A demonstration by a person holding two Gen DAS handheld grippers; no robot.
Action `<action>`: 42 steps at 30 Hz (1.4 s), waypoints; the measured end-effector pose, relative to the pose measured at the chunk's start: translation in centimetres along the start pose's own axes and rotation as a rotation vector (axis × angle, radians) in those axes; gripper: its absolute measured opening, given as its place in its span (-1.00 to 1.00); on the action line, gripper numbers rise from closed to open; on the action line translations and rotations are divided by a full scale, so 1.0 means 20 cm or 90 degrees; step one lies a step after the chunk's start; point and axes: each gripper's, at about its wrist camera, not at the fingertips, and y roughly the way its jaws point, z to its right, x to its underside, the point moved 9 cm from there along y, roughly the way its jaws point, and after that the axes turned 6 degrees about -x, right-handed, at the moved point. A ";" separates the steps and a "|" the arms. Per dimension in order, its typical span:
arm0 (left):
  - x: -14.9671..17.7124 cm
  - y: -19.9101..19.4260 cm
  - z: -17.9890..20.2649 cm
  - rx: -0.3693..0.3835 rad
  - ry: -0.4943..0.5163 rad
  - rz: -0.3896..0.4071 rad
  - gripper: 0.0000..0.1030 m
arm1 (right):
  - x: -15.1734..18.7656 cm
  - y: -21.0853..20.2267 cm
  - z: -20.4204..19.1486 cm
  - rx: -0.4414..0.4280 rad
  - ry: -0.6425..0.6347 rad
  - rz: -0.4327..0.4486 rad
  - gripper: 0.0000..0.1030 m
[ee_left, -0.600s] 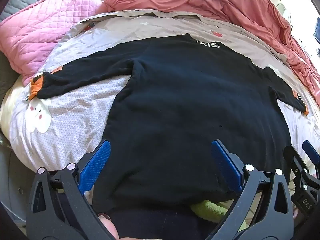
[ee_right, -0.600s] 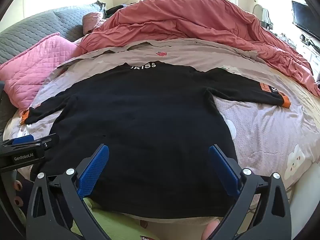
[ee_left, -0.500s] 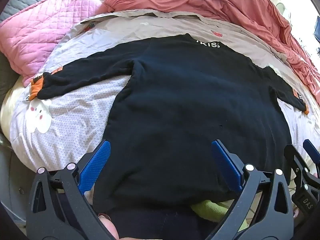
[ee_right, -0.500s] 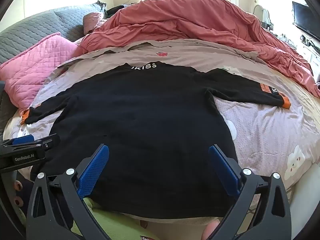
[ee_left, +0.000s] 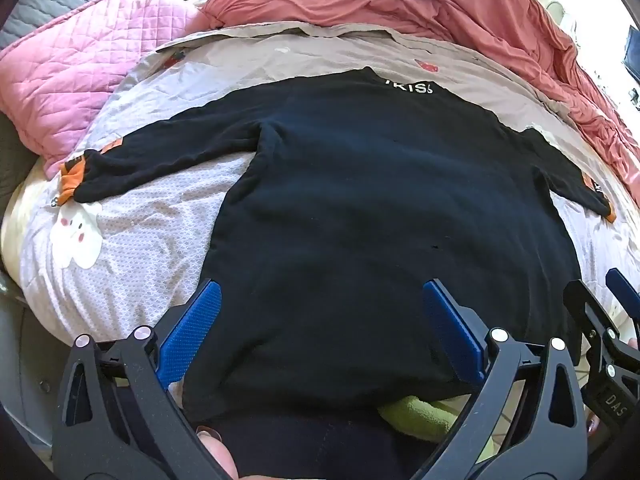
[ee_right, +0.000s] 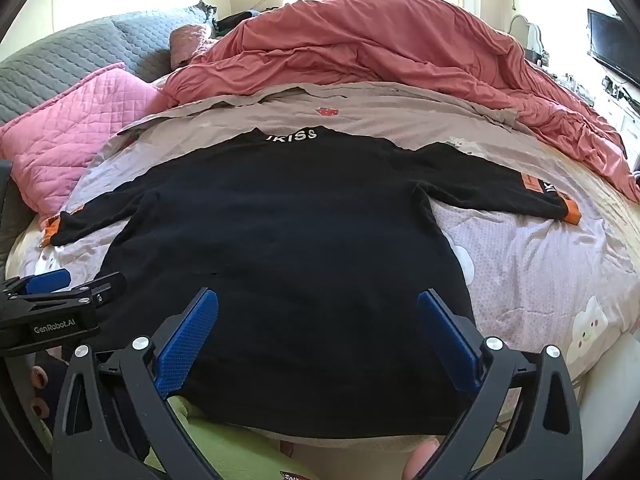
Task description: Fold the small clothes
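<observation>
From the left wrist camera, the left gripper (ee_left: 320,332) hangs tilted down over the near hem of a black long-sleeved sweatshirt with orange cuffs (ee_left: 380,208). Its blue-padded fingers (ee_left: 192,328) stand as wide apart as they go and hold nothing; the cloth lies below and between them, untouched. The sweatshirt is spread flat on the bed, back up, neck pointing away with white lettering at the collar, both sleeves stretched out to the sides. It lies on a pale lilac bedsheet printed with white cloud figures (ee_left: 132,252). A pink quilted pillow (ee_left: 80,80) sits at the far left, and a rumpled salmon-red duvet (ee_left: 420,4) is heaped beyond the collar. The right gripper (ee_left: 612,320) shows at the right edge, near the hem's right corner. A piece of lime-green fleece fabric (ee_left: 420,416) peeks out under the hem.

From the right wrist camera, the right gripper (ee_right: 318,332) hovers over the right half of the hem, fingers (ee_right: 448,336) fully spread and empty. The sweatshirt (ee_right: 280,240) fills the middle of the bed, its right cuff lying on the sheet (ee_right: 540,272). The left gripper (ee_right: 60,292) appears at the left edge, beside the garment's left side. The duvet (ee_right: 380,36) and pillow (ee_right: 68,132) lie behind.
</observation>
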 end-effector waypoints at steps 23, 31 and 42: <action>0.00 0.00 -0.02 -0.005 0.003 0.000 0.83 | -0.01 0.01 -0.01 -0.002 -0.006 -0.005 0.92; 0.00 0.00 -0.02 -0.005 0.004 0.000 0.83 | -0.01 0.01 -0.01 -0.002 -0.005 -0.002 0.92; -0.01 0.00 -0.01 -0.006 0.006 0.002 0.83 | -0.01 0.00 -0.01 -0.002 -0.002 -0.002 0.92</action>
